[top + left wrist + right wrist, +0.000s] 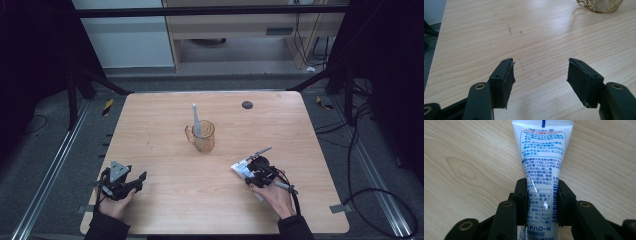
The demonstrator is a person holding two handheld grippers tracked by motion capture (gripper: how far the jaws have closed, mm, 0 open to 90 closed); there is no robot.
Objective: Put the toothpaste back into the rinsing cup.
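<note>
Two tools are at work from the near edge of the counter (150, 120), and from the high view I read the step as the pickup of a toothpaste tube (241, 169). That tube lies flat at the near right, and my right tool (256, 167) sits over it with the hand behind. My left tool (135, 182) rests at the near left, well apart from everything. Toward the middle stands an amber cup (204, 137) with a toothbrush (196, 120) upright in it, and a small dark disc (247, 104) lies at the far right.

Through the left gripper view, the jaws stand wide apart over bare wood with nothing between them; a gold wire basket (600, 5) shows at the far right edge.

Through the right gripper view, the tube (541, 170) runs away from me, crimped end far, and both pads press against its sides low on the body, so I judge it clamped.

Next, as I see it, comes a straight lift, then a carry to the cup. The tube is soft, so I would keep the squeeze light and watch for sagging or slipping.
</note>
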